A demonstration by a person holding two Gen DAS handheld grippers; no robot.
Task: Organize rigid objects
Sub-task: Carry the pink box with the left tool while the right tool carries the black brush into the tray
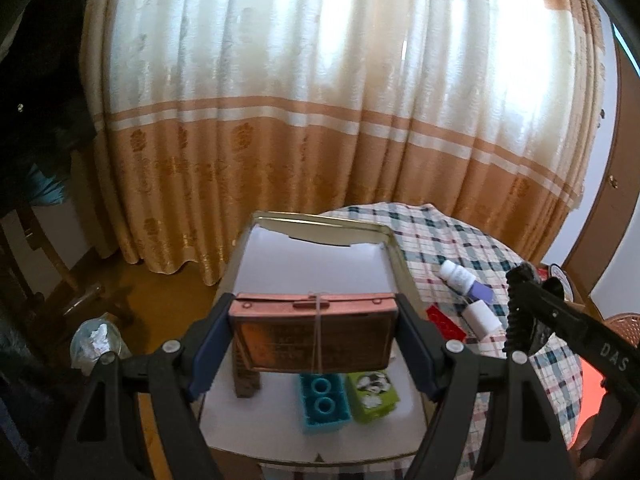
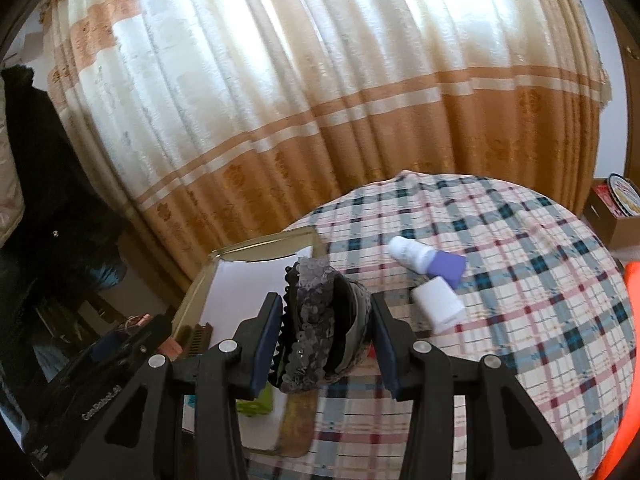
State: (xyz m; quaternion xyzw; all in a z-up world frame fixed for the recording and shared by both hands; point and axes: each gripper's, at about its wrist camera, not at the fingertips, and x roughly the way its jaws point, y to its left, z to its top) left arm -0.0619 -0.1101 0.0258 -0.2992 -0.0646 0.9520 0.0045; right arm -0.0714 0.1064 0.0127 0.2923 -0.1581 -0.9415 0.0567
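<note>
My left gripper (image 1: 314, 316) is shut on a copper-coloured tin (image 1: 316, 336) tied with a thin band, held by its two ends. The tin hangs above a gold-rimmed tray (image 1: 394, 252) lined with white paper. Under it in the tray lie a teal brick (image 1: 324, 404), a green box (image 1: 372, 394) and a brown comb-like piece (image 1: 246, 380). My right gripper (image 2: 326, 308) is shut on a black sequined hair clip (image 2: 316, 320), over the tray's right edge (image 2: 200, 280). The clip (image 1: 520, 312) also shows at the right of the left wrist view.
On the plaid tablecloth (image 2: 520, 300) lie a white bottle (image 2: 410, 254), a purple block (image 2: 450, 266) and a white block (image 2: 438, 310). A red brick (image 1: 444, 320) sits beside the tray. A curtain (image 1: 320, 120) hangs behind the table, and a cardboard box (image 2: 616, 216) stands far right.
</note>
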